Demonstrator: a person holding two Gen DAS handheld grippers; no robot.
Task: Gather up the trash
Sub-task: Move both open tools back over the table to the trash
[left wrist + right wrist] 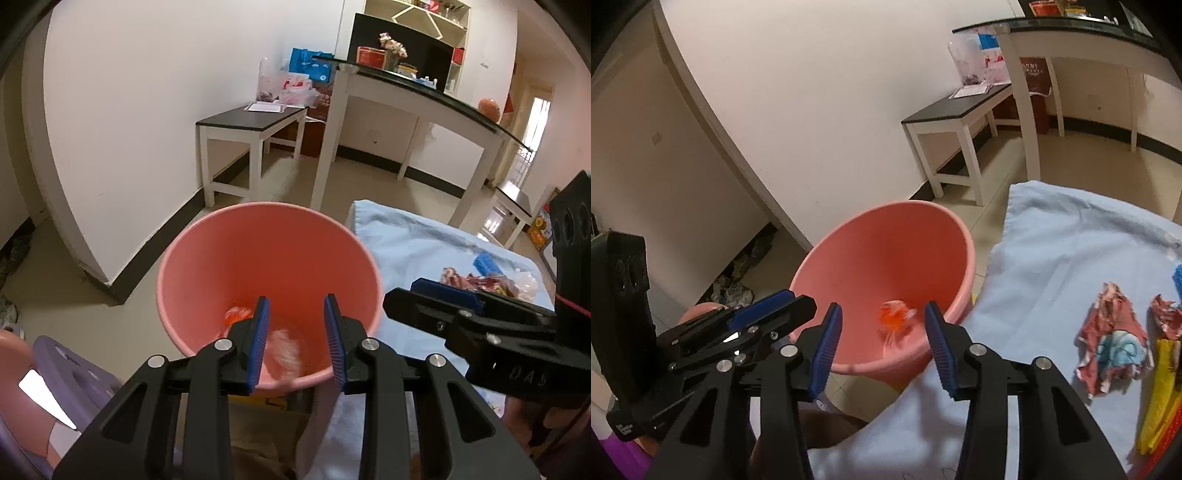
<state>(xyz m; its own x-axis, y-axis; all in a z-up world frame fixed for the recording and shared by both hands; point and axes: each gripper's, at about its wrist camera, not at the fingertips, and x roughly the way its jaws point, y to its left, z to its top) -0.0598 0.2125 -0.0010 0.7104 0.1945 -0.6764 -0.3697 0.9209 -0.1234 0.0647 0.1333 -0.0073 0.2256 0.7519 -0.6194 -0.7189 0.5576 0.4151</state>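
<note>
blue cloth (1071, 236), pink bucket (886, 251), yellow wrapper (1161, 387) right view only

one pink bucket (886, 251), two grippers, two white benches, several wrappers on one blue cloth (1052, 240).

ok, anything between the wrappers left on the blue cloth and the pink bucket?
Nothing visible. The wrappers lie loose on the blue cloth, and the pink bucket stands open-topped right off the cloth's edge. Both tools, left tool and right tool, hover open over the bucket, holding nothing.
</note>
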